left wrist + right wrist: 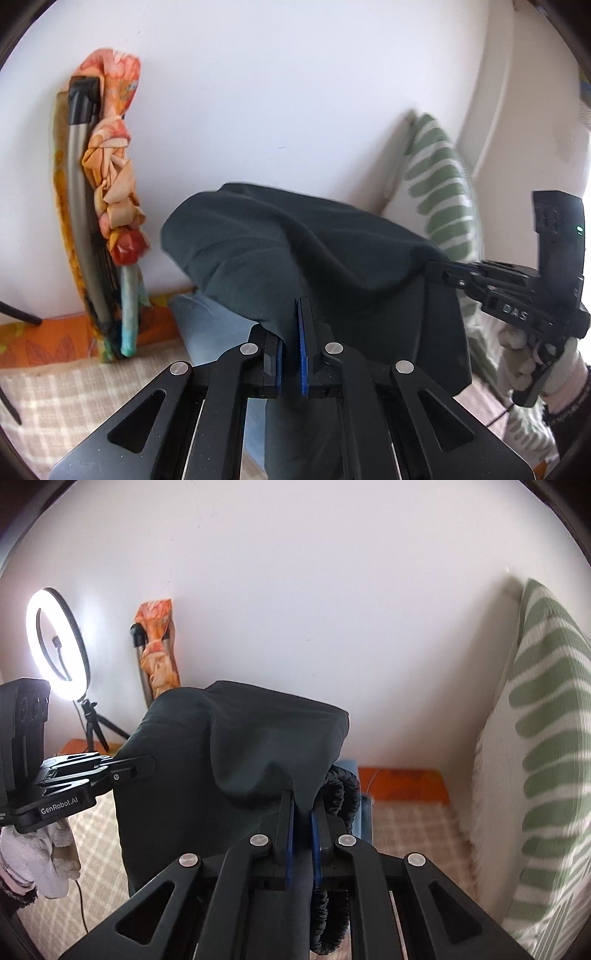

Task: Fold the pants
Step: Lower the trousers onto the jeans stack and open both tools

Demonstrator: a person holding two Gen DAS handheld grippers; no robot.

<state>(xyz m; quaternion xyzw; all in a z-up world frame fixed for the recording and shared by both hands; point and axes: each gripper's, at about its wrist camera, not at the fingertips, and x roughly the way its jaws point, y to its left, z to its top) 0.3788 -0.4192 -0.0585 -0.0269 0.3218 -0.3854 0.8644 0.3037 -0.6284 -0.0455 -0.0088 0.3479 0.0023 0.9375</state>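
Hanging between the two grippers, the dark green pants [295, 251] are up off the checked bedspread [66, 384] and held out in front of the white wall. The left gripper [291, 354] has its jaws closed on one edge of the cloth, and the right gripper [303, 830] has its jaws closed on another, right next to the gathered elastic waistband [341, 794], which loops down beside its fingers. In the left wrist view the right gripper [439, 267] can be seen from the side, pinching a corner so the fabric stretches between the two holds.

The cloth looks light and limp: it sags in a soft swag between the grips and drapes straight down below them, so it will follow wherever the hands go and keep no shape of its own. It seems a smooth woven fabric, possibly a little slippery, though the blur makes that hard to judge. The best holds are the thicker parts, the elastic waistband and the hems, where a pinch bites more layers. A green-leaf pillow [546, 738] stands at the right, and a folded light blue garment [207, 332] lies on the bed beneath.
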